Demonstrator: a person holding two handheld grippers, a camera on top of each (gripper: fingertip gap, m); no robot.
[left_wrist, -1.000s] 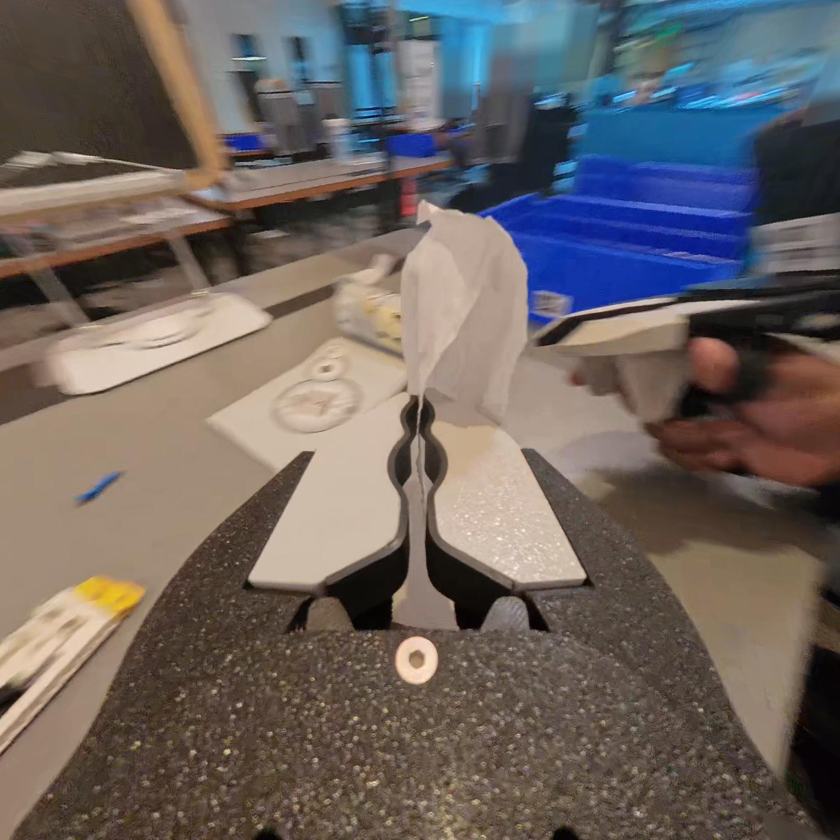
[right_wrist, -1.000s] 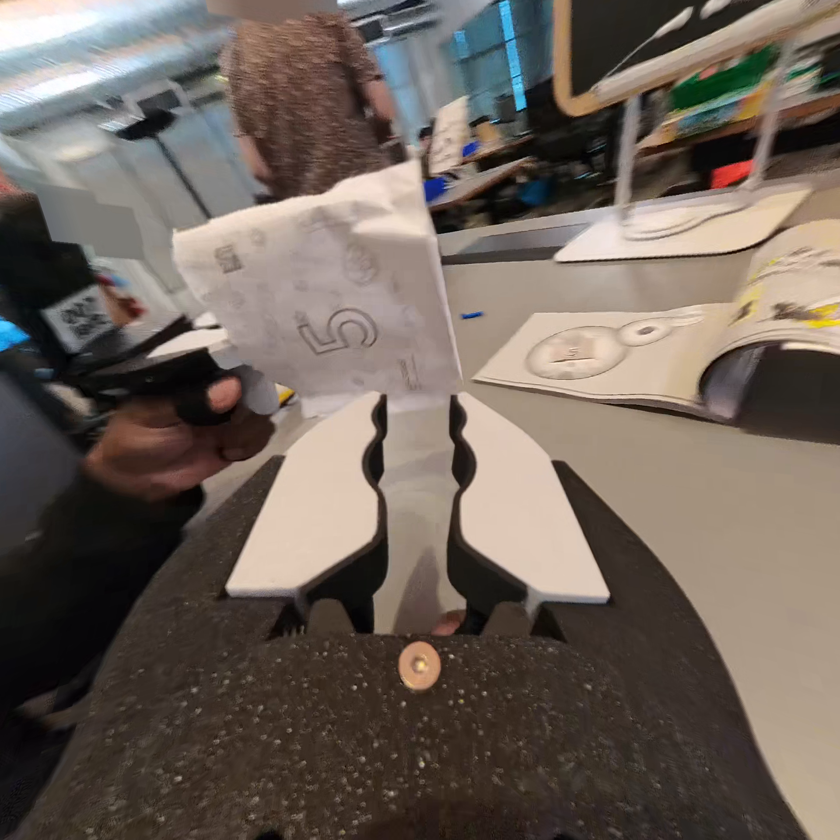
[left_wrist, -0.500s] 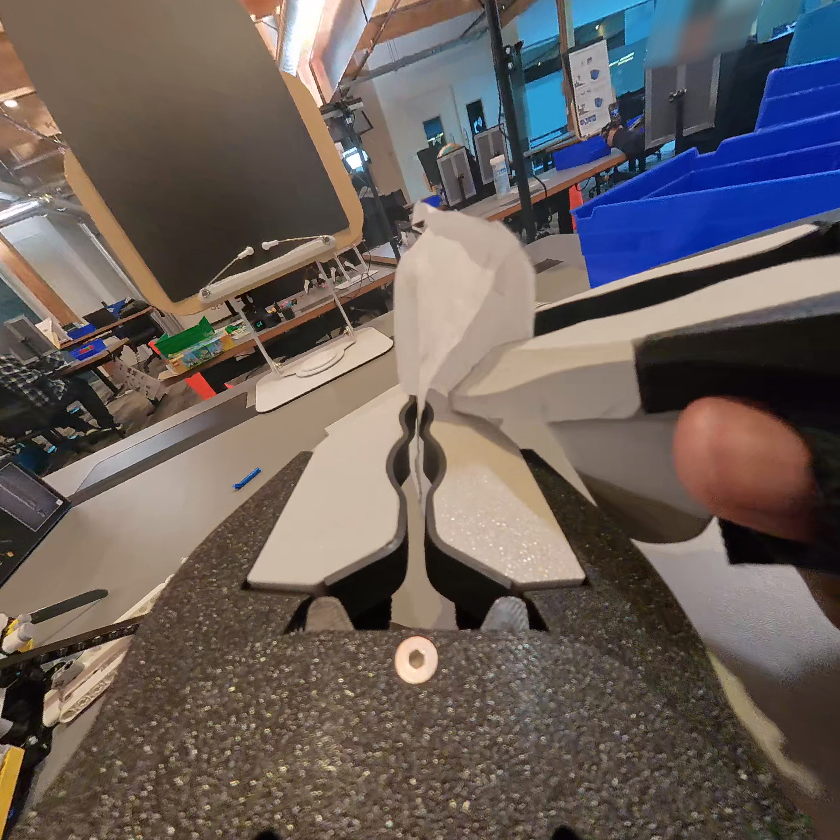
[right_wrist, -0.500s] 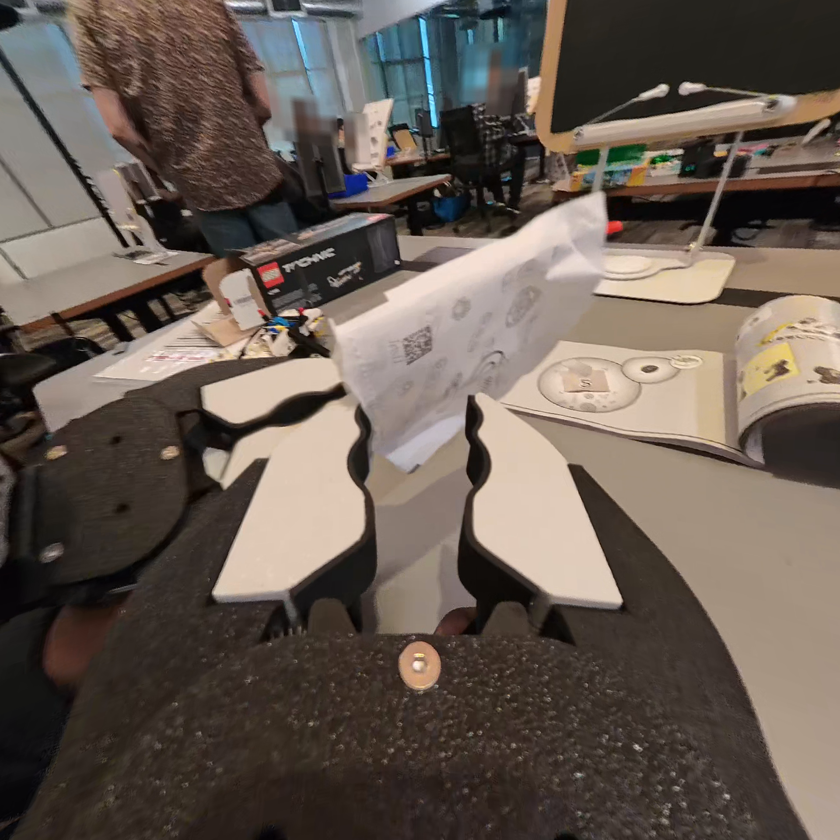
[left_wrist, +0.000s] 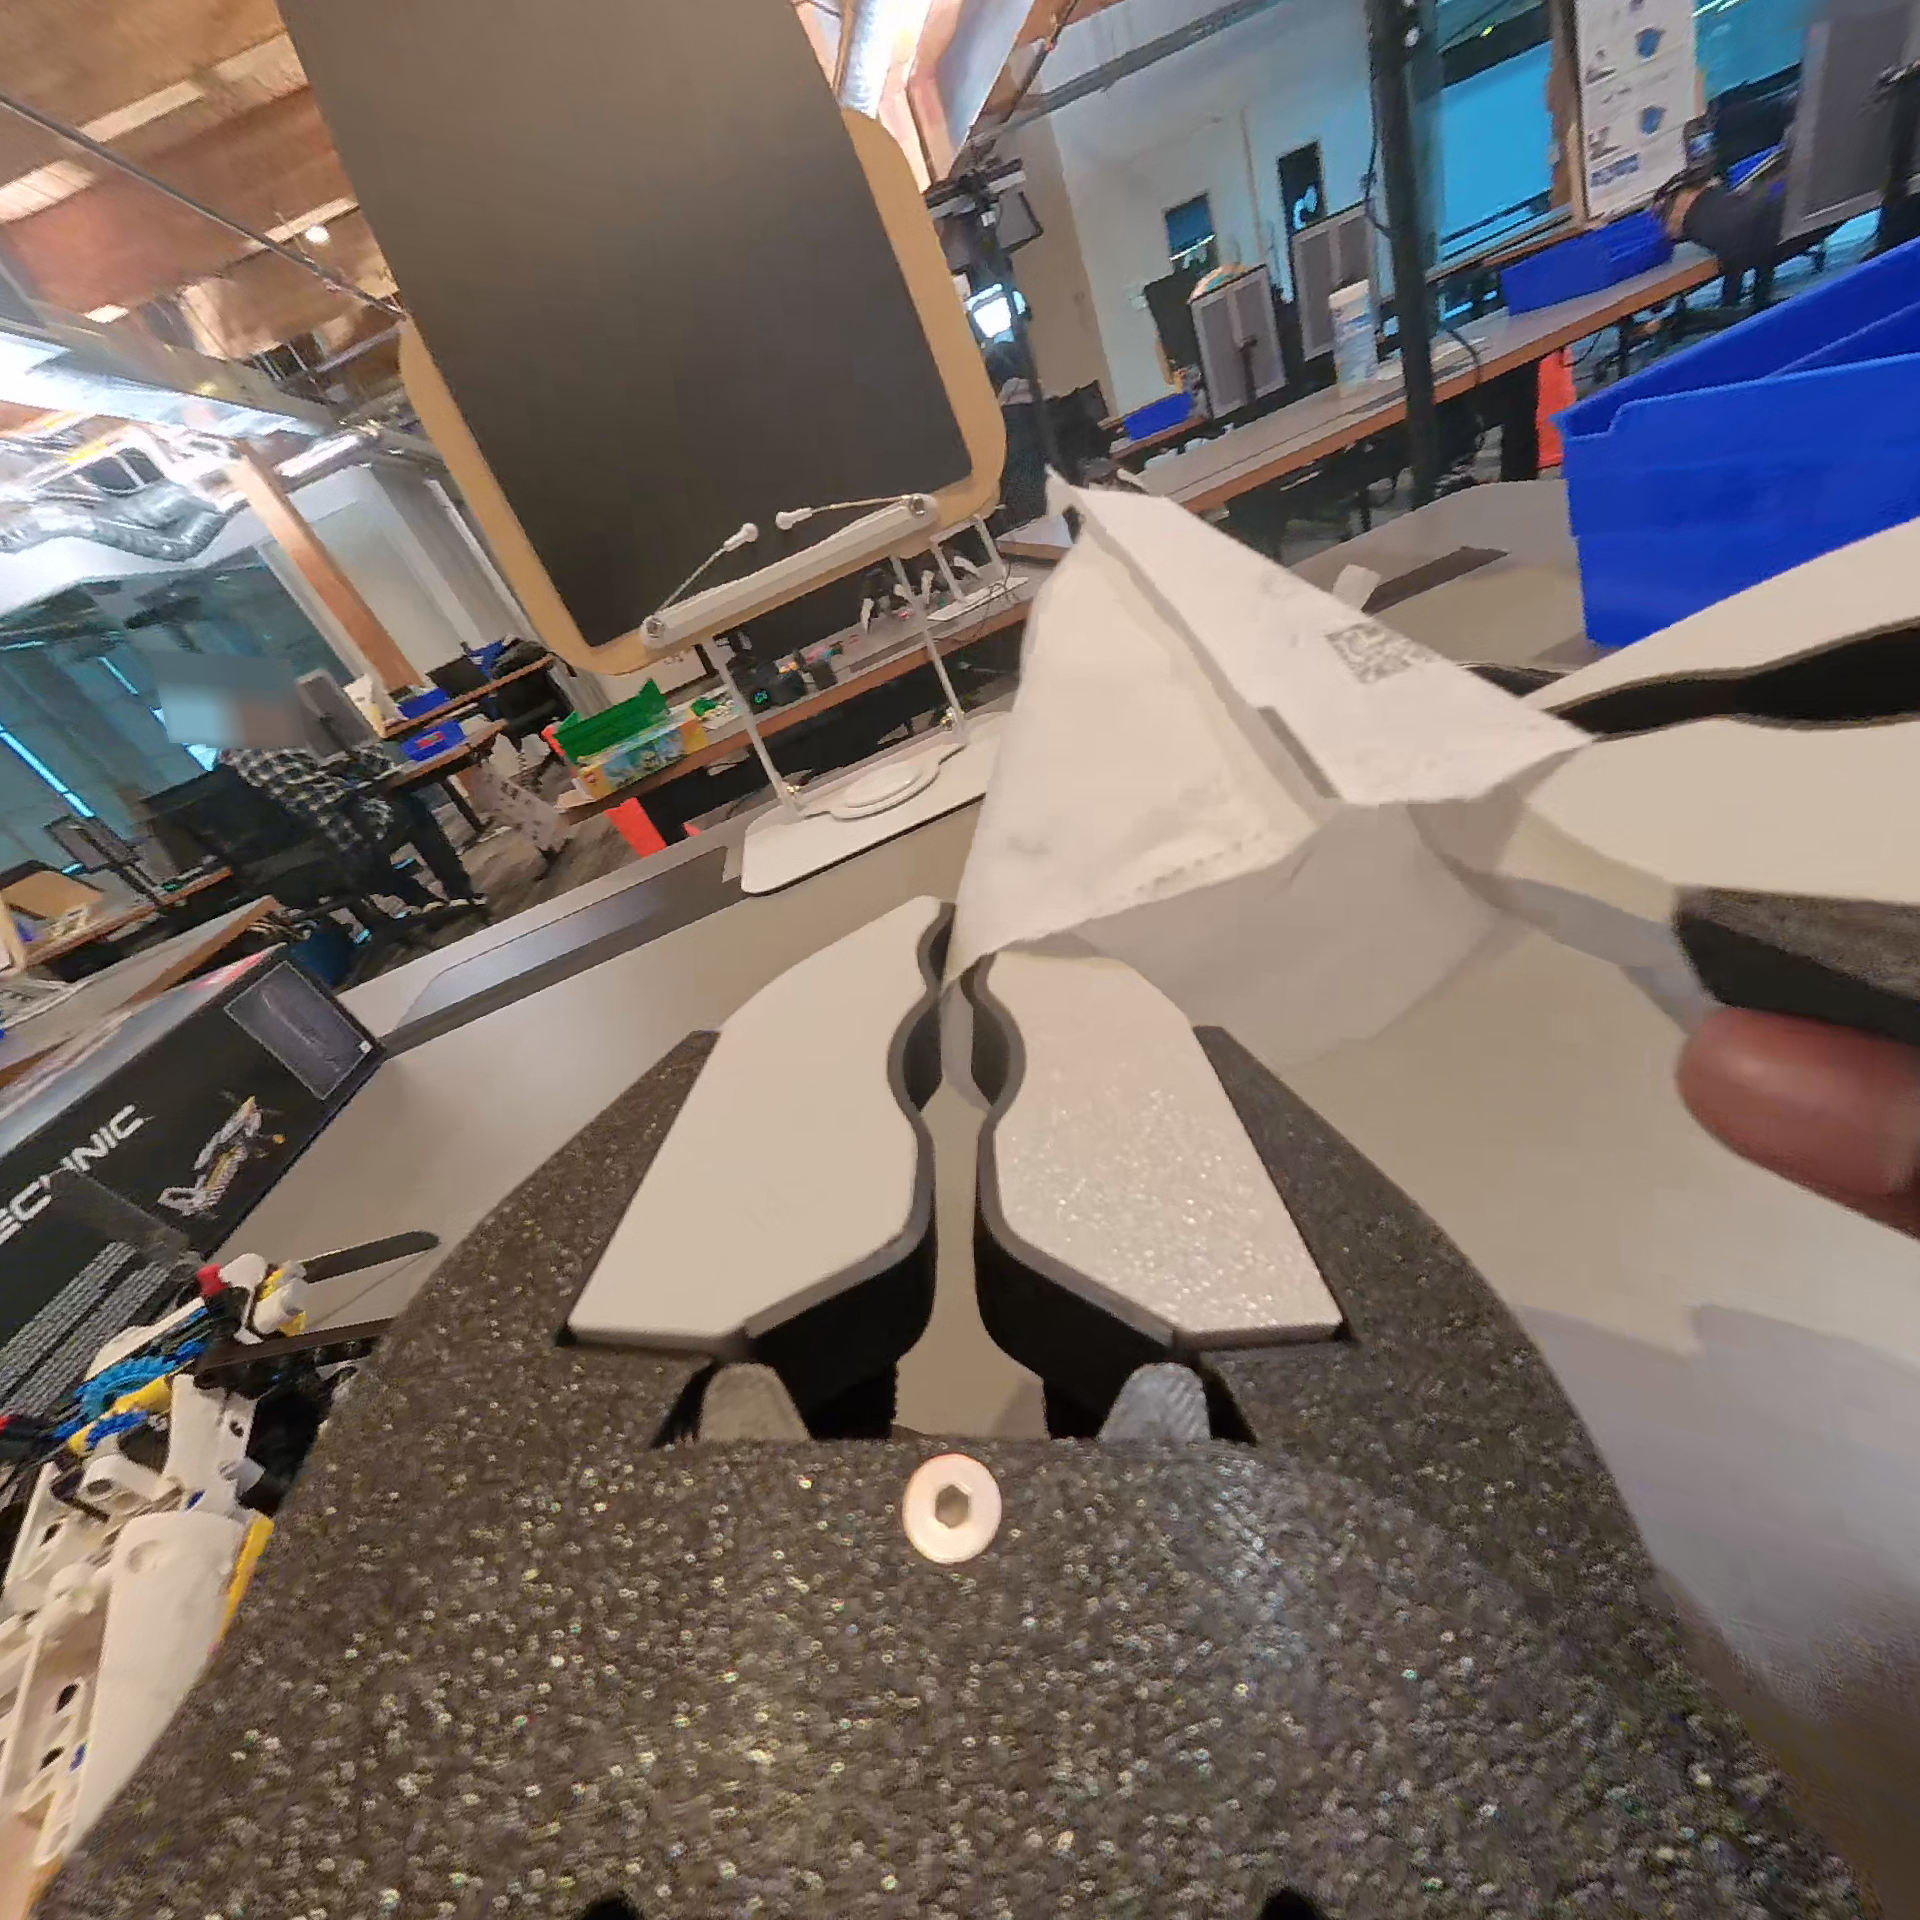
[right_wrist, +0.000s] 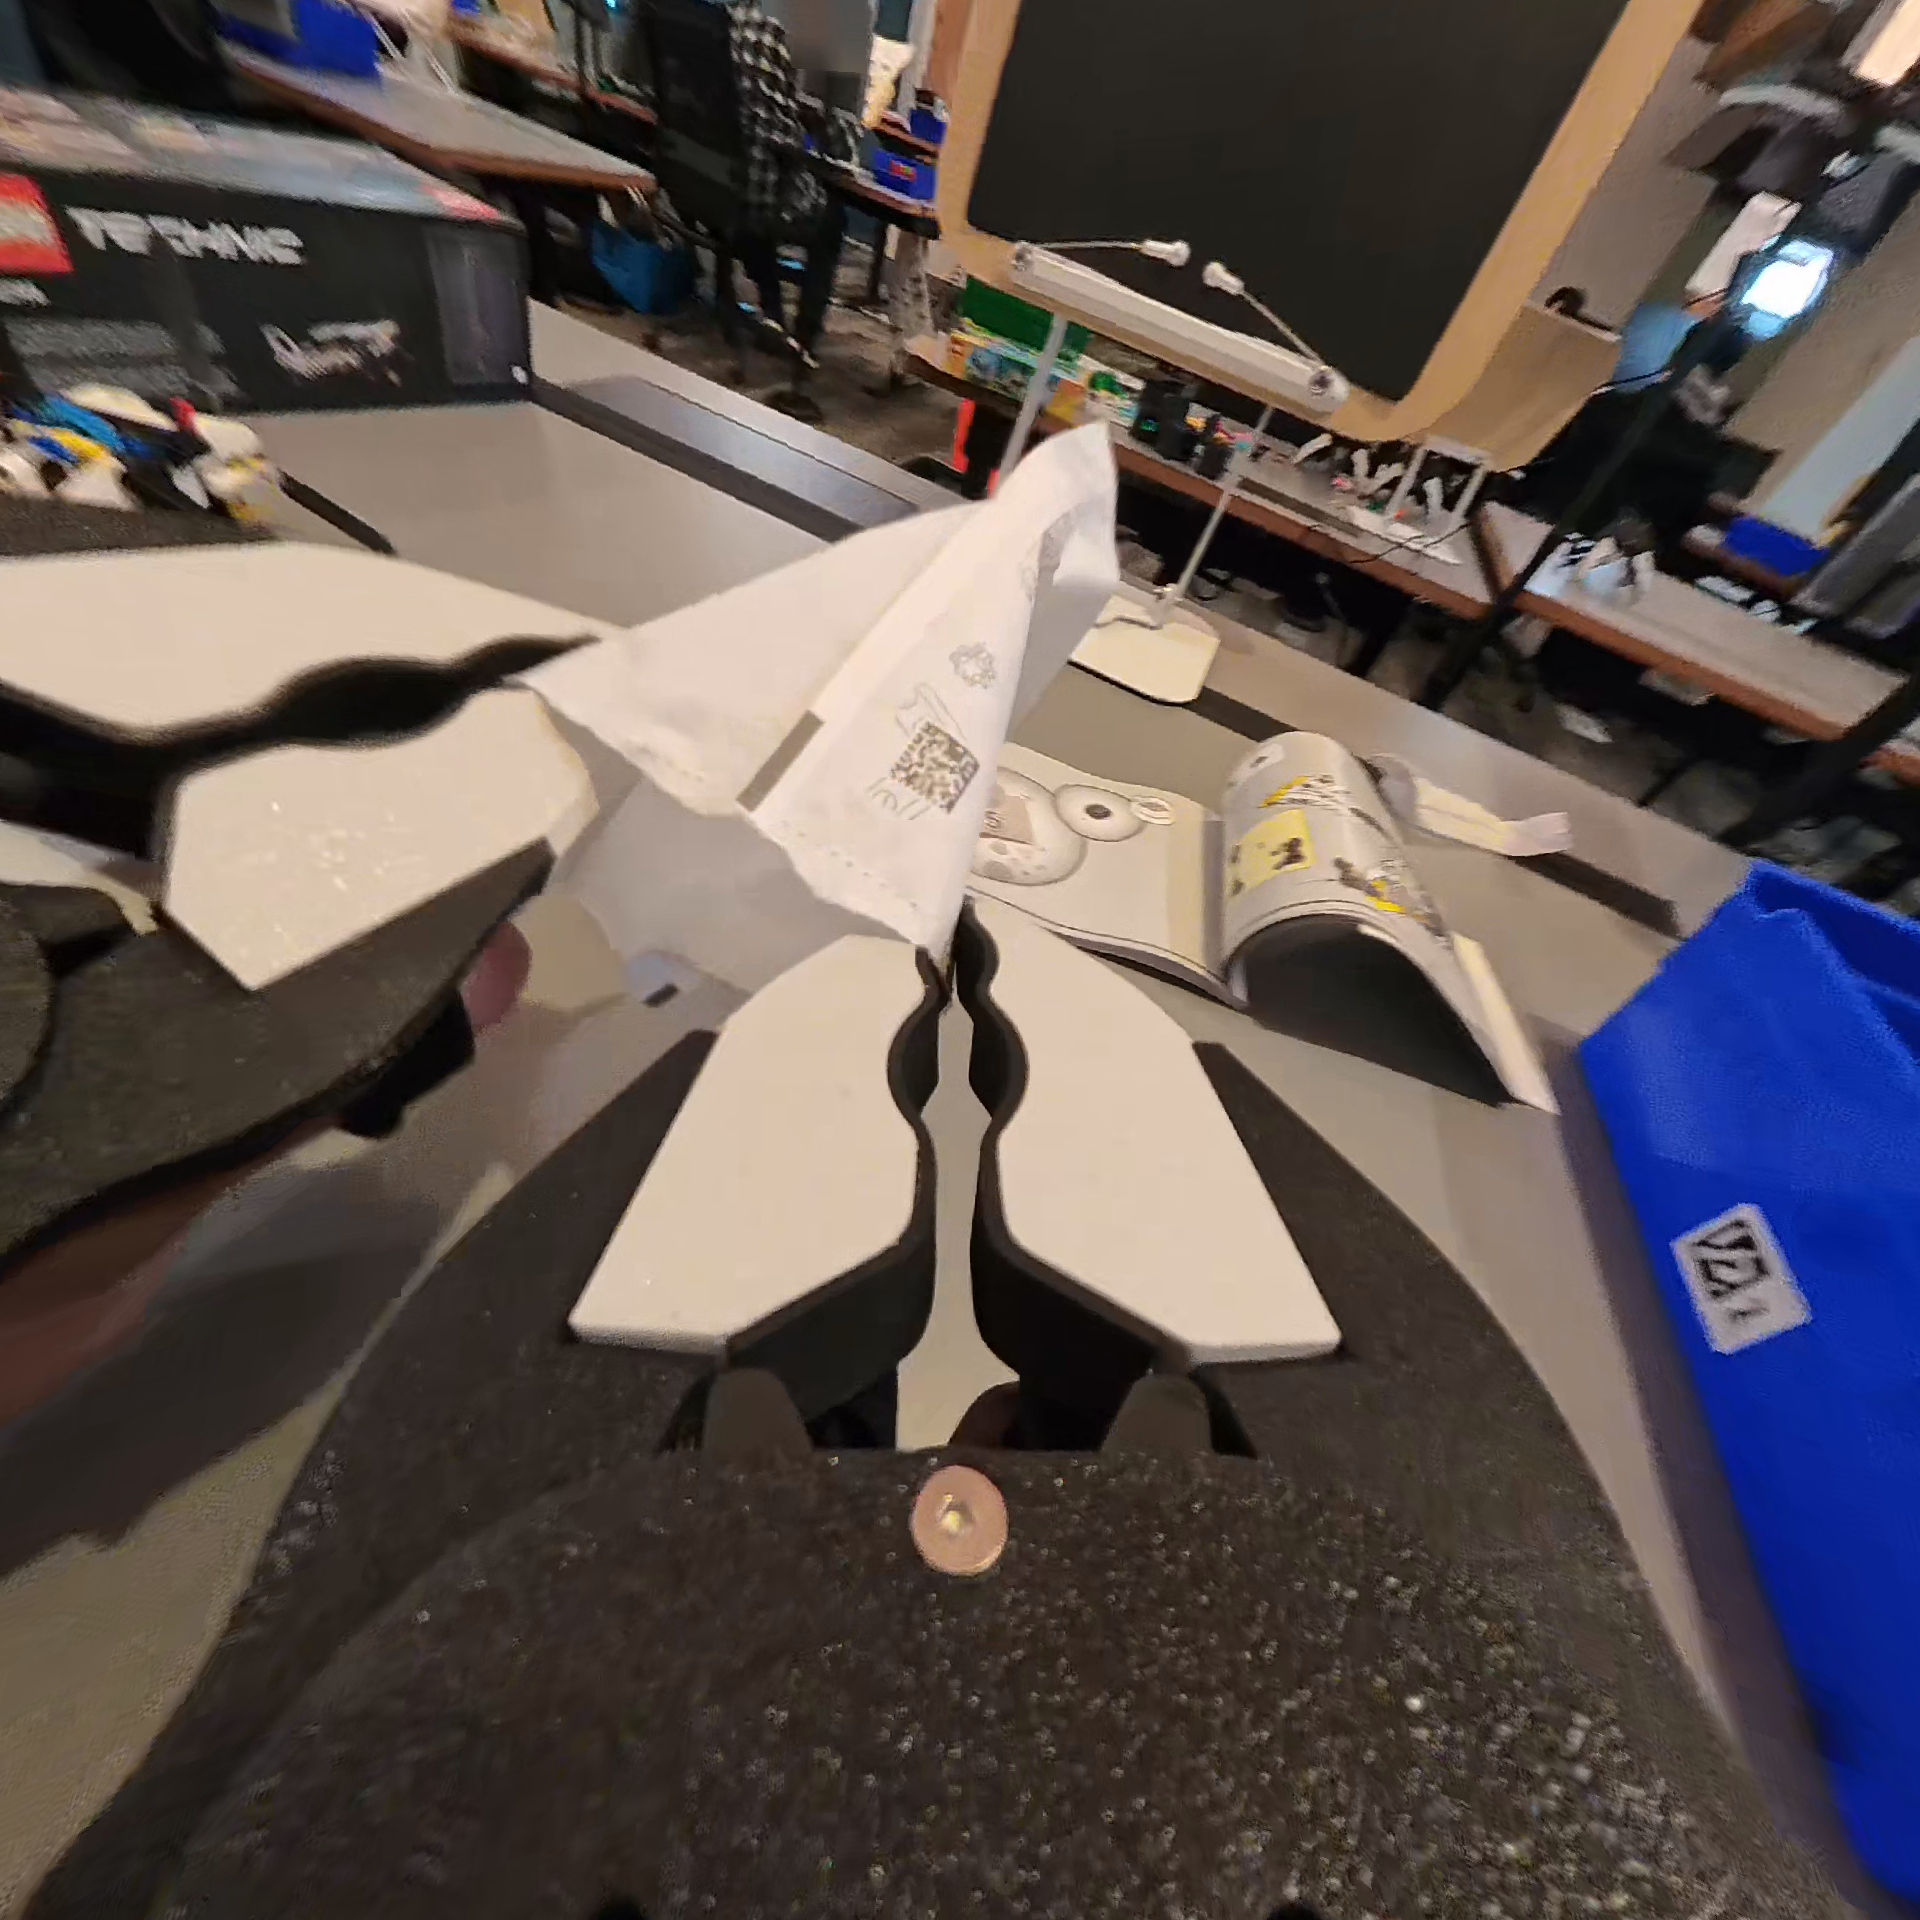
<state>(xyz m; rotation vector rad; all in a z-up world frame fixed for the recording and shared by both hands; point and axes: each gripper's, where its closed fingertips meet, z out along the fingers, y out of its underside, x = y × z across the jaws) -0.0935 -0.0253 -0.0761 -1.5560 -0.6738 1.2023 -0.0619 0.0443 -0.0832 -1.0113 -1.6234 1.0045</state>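
Open booklet (right_wrist: 1299, 862) mid-right on grey table (right_wrist: 623, 488), blue bin (right_wrist: 1766, 1299) at right edge. Black box (left_wrist: 156, 1122) + toy parts (left_wrist: 135, 1455) lower left; black board on stand (left_wrist: 665, 343) up top.

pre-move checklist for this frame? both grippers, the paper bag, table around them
1. Left gripper shut on a corner of the white paper bag: ok.
2. Right gripper shut on another corner of the bag: ok.
3. Bag lifted off the grey table, spanning both grippers: ok.
4. Bag intact: cannot tell; a perforated edge shows, and no tear is plain.
5. Bag contents: cannot tell, inside hidden.
6. Space below and ahead: not ok; open instruction booklet lies just beyond the right fingers, blue bin close at right.
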